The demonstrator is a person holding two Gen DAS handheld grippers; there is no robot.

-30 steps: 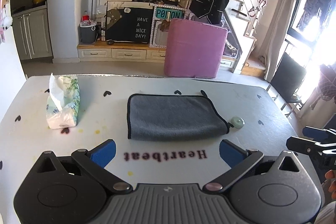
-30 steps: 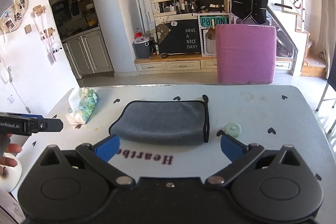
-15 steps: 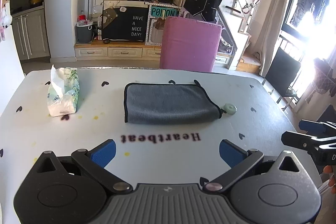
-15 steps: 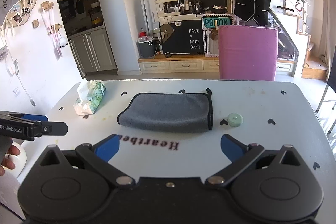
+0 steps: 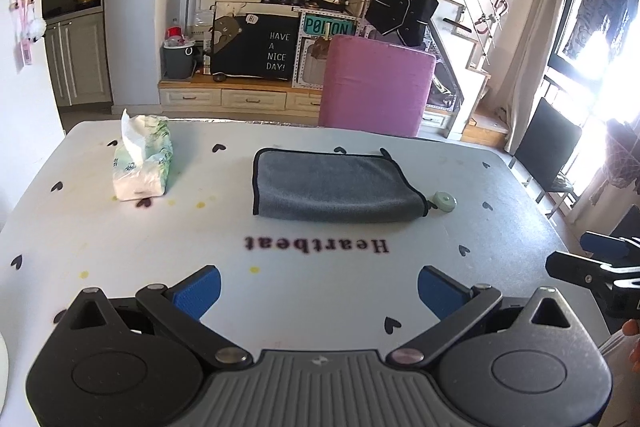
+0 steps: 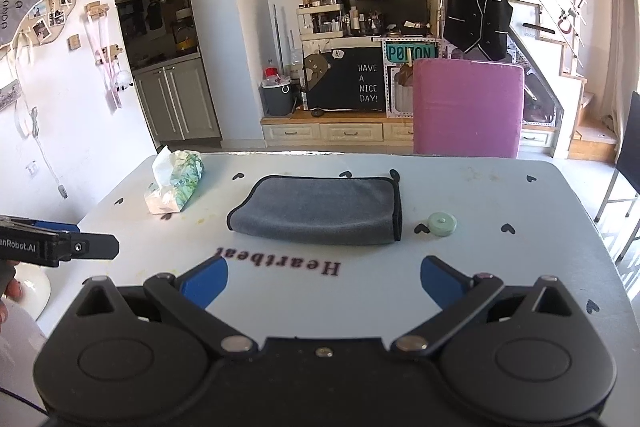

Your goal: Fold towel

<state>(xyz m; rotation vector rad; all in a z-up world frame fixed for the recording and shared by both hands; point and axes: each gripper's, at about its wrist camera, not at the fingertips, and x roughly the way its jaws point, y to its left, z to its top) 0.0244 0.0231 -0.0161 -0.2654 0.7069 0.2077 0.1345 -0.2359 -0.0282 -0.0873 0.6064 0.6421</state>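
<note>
Two items are seen beside the folded grey towel (image 5: 334, 187) mid-table (image 5: 120, 247): tissue pack (image 5: 144, 163) left, green disc (image 5: 445, 202) right. Left gripper (image 5: 319, 287) & right gripper (image 6: 324, 277) are held wide open, empty, well short of it.

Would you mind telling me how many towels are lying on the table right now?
1. The grey towel lies folded near the middle of the table, between the tissue pack and the small green disc. None seems hidden.

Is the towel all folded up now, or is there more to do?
It looks folded: the grey towel lies doubled on the table, rounded fold nearest. Nothing is in hand; the left gripper and right gripper are open, away from it. Maybe nothing's left.
</note>
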